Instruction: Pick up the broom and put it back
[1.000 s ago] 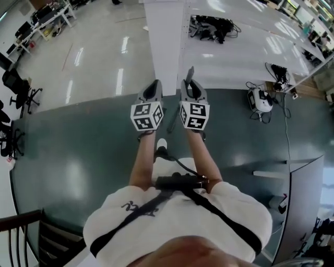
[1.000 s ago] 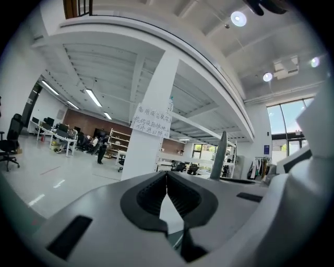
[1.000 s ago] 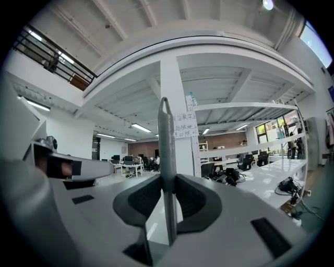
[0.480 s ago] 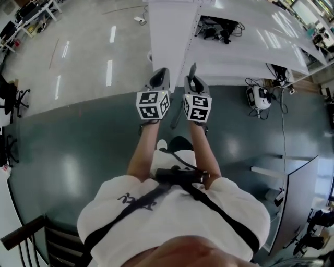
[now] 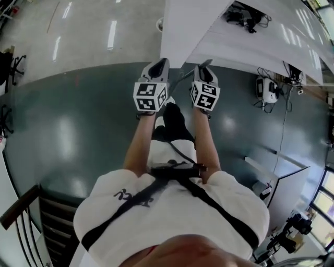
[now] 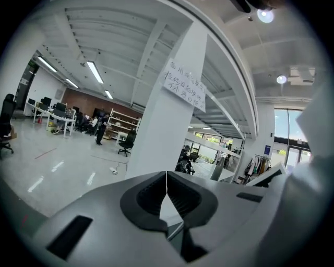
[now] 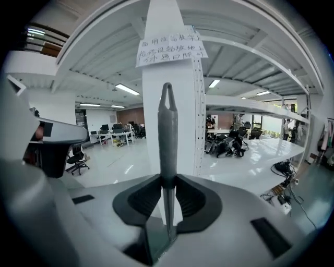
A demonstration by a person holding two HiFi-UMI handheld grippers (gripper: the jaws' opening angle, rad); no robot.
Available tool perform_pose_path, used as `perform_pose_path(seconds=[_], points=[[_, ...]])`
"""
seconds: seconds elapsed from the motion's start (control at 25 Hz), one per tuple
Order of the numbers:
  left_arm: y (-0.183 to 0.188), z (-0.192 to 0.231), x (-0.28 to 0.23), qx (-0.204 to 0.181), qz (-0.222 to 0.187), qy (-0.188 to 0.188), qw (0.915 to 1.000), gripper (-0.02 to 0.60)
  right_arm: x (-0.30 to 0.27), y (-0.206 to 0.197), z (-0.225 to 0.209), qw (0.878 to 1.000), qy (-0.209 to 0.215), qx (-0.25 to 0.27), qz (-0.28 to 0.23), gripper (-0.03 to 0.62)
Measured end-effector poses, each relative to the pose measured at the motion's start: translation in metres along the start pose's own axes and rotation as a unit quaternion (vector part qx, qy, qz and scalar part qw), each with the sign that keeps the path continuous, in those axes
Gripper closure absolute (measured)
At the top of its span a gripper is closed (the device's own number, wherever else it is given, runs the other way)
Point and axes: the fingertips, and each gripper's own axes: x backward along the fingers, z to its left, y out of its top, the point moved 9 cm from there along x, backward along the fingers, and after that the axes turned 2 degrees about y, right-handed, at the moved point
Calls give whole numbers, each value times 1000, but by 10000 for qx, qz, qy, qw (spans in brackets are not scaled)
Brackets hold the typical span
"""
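A slim grey broom handle (image 7: 167, 130) stands upright between the jaws of my right gripper (image 7: 167, 182), which is shut on it; its pointed tip reaches up in front of the white pillar (image 7: 188, 114). The broom's head is hidden. In the head view the right gripper (image 5: 204, 70) and left gripper (image 5: 156, 68) are held side by side just short of the pillar's base (image 5: 190, 26). My left gripper (image 6: 166, 180) is shut, its pads meeting with nothing between them.
A paper notice (image 7: 171, 48) hangs on the pillar. Cables and a white device (image 5: 266, 88) lie on the floor at right, black gear (image 5: 245, 15) behind. A grey partition (image 5: 284, 182) stands lower right, a dark railing (image 5: 21, 206) lower left.
Both grippers have moved forward toward the pillar, still side by side. The handle stays in the right gripper. The pillar's base now lies right in front of them.
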Motion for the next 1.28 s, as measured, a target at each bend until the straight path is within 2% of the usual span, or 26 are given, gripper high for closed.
perform_pose_path(seconds=[0.28, 0.52, 0.64, 0.8, 0.96, 1.16, 1.28], points=[[-54, 40, -31, 325, 674, 378, 9965, 568, -75, -65, -5, 9967, -132, -193, 781, 497], [-94, 50, -59, 512, 1137, 417, 9913, 568, -127, -126, -13, 9886, -455, -501, 1347, 497], [-112, 50, -77, 512, 1310, 411, 9892, 568, -154, -149, -23, 9852, -642, -611, 1466, 497], [-131, 52, -95, 529, 1488, 408, 9866, 568, -184, -150, -31, 9862, -790, -638, 1307, 497], [-140, 57, -104, 586, 1584, 428, 9847, 568, -209, -152, -40, 9815, -1063, -853, 1343, 497], [-145, 59, -111, 588, 1643, 422, 9838, 568, -245, -137, -39, 9853, -906, -881, 1150, 497], [-148, 62, -113, 577, 1727, 411, 9824, 568, -262, -144, -45, 9829, -1006, -925, 1235, 497]])
